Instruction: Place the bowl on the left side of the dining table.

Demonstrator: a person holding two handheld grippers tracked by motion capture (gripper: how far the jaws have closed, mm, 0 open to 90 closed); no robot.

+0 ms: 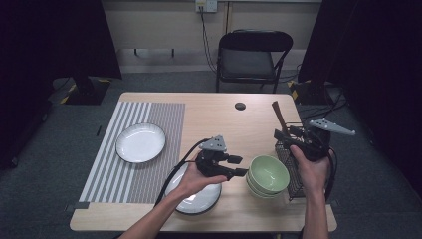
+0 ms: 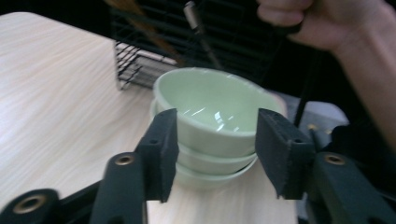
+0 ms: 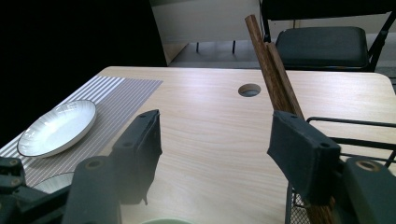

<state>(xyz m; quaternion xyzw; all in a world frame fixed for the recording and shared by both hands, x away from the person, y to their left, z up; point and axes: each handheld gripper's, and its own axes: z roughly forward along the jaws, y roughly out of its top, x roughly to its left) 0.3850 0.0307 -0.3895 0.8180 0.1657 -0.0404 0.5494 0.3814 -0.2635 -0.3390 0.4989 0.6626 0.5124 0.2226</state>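
Dark curtains and a folding chair [image 1: 254, 55] frame a pale wooden tabletop [image 1: 214, 112] with a striped placemat [image 1: 107, 172] over its left half. At about nine o'clock on the tabletop a white plate [image 1: 140, 143] sits on the placemat; a second plate [image 1: 199, 196] lies near six o'clock, partly under the left hand. The stack of green bowls [image 1: 268, 175] stands at roughly four o'clock, just beside a black wire rack [image 1: 293, 172] that holds wooden chopsticks [image 3: 273, 79].

In the left gripper view, the left claw [image 2: 215, 156] has its jaws apart on either side of the stack, level with the top bowl's wall. The pads look near the sides but I judge they aren't pressing yet, so no bowl is gripped. The right claw [image 3: 215, 149] hangs over the rack, jaws spread with nothing between them; the chopsticks rise just behind its right jaw.

As a judgement, the table-setting is at an early stage: one plate is laid on the placemat, while the bowls are still stacked, the second plate is still off the placemat, and the chopsticks remain in the rack.
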